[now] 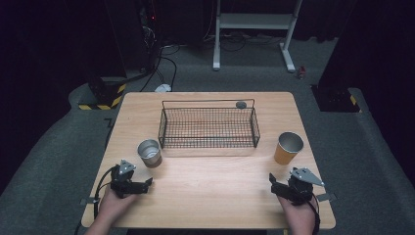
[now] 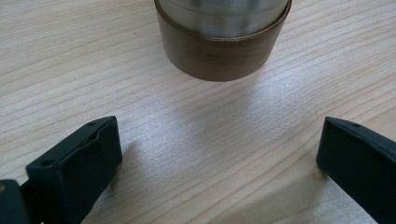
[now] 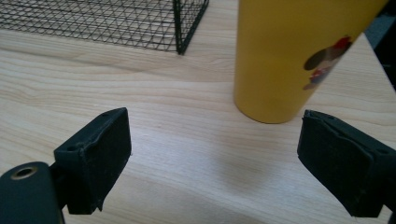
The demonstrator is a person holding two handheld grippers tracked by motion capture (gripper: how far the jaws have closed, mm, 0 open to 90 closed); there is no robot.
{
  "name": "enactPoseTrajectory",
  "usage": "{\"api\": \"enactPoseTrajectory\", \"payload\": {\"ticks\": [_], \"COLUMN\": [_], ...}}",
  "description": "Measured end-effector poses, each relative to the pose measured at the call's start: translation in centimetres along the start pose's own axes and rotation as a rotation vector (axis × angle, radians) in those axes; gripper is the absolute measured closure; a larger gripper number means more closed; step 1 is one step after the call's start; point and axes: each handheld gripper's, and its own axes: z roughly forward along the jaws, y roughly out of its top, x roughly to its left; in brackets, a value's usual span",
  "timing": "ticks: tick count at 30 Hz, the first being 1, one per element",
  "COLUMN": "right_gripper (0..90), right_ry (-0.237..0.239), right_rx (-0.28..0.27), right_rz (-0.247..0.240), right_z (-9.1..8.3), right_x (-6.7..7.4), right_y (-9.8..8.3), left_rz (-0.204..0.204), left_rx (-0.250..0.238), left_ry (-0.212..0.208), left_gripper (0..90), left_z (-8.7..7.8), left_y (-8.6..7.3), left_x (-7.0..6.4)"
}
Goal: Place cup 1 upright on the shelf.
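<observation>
A wooden worktop (image 1: 205,171) carries a wire basket (image 1: 209,128). The steel cup (image 1: 149,152) stands just ahead of the left gripper (image 1: 142,183), the yellow cup (image 1: 288,148) ahead of the right gripper (image 1: 275,183); both jaws spread, empty. The right gripper view reveals a cartoon print (image 3: 327,60) on the yellow cup.

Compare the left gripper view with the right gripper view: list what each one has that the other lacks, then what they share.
Left gripper view alone: the lower part of a steel cup with a brown band round its base, standing ahead of the open jaws of the left gripper.

Right gripper view alone: a yellow cup with a small cartoon print, a corner of the black wire basket, and the right gripper.

Shared: the pale wooden table, and two black jaws spread wide with nothing between them.
</observation>
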Motion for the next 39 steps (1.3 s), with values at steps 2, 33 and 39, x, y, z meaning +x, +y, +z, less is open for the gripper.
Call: {"api": "enactPoseTrajectory", "payload": {"ticks": [2,33,39], "right_gripper": [10.0,10.9,10.8], "right_ry": [-0.008,-0.066,-0.067], "right_rx": [-0.005,-0.056,-0.034], "right_rz": [0.006,0.013,0.026], "right_z": [-0.1,0.0,0.7], "right_x": [-0.3,-2.3,-2.6], "right_y": [0.0,1.6,1.9], "left_rz": [0.002,-0.001,-0.004], "left_rx": [0.000,0.003,0.002], "left_ry": [0.001,0.004,0.002], "left_gripper": [0.5,0.6,0.5], "left_z": [0.0,0.0,0.0], "left_y": [0.0,0.0,0.0], "left_x": [0.0,0.0,0.0]}}
